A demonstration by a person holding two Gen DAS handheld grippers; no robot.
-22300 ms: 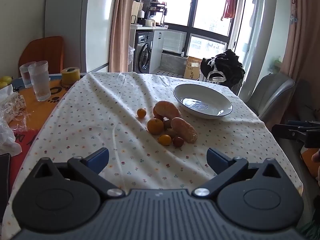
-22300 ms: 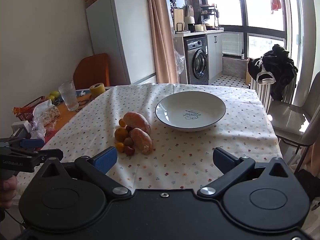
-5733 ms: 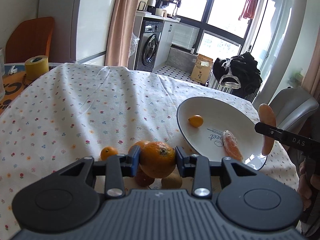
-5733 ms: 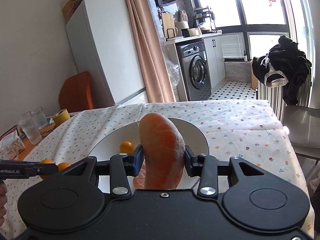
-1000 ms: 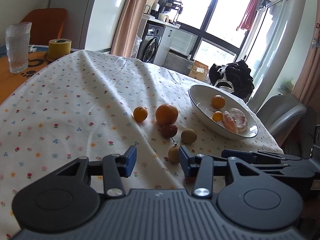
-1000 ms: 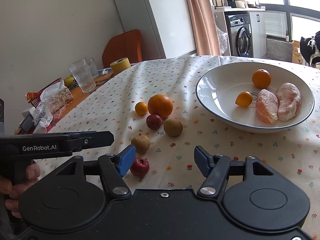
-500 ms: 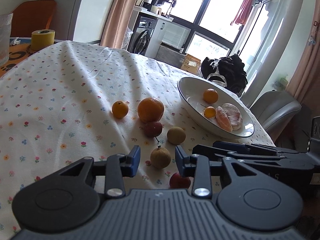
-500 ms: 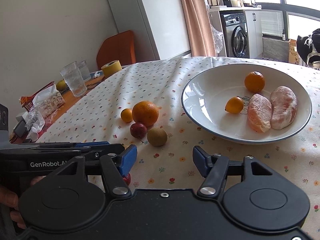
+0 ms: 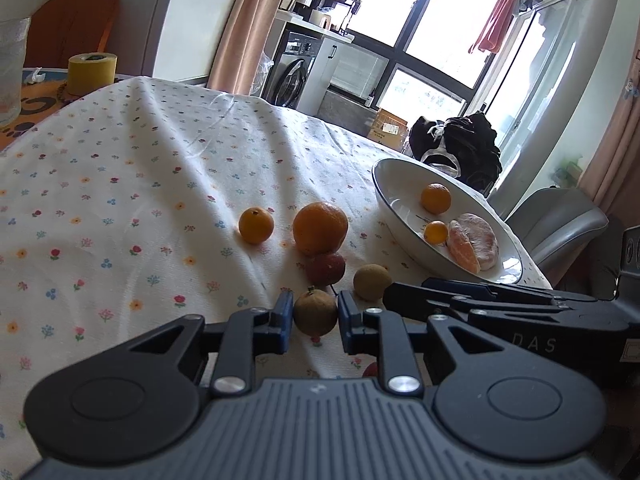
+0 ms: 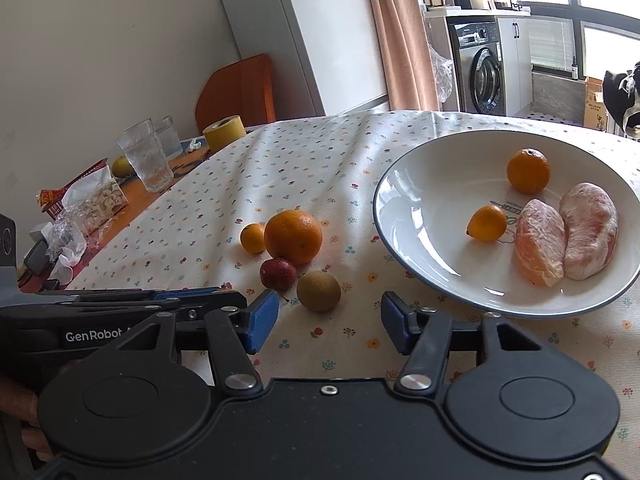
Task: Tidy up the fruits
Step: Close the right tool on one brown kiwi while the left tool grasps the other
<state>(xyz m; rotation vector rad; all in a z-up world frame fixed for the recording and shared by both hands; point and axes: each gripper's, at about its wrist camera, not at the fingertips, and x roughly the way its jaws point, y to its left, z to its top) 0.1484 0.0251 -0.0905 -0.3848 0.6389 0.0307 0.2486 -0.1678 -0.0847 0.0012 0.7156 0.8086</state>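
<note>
The left gripper (image 9: 312, 318) has its blue pads on either side of a small brown fruit (image 9: 315, 315) that sits on the tablecloth (image 9: 120, 184); the pads look to be touching its skin or just short of it, and I cannot tell for certain whether the grip is fully made. The fruit lies dead ahead between the fingers, round, with no long axis to mind. The right gripper (image 10: 326, 326) is spread wide with nothing between its fingers, and a second brown fruit (image 10: 319, 291) lies just ahead of it. Beyond that come a dark red fruit (image 9: 325, 268), a large orange (image 9: 320, 227) touching it, and a small orange (image 9: 256, 225) just beside. Farther right stands the white bowl (image 9: 384, 184), holding two small oranges and two peeled segments. The lift must carry the fruit rightward and away to that bowl, I judge.

Half a second ago the left pads stood wider, with the fruit ahead of them and ungripped.
</note>
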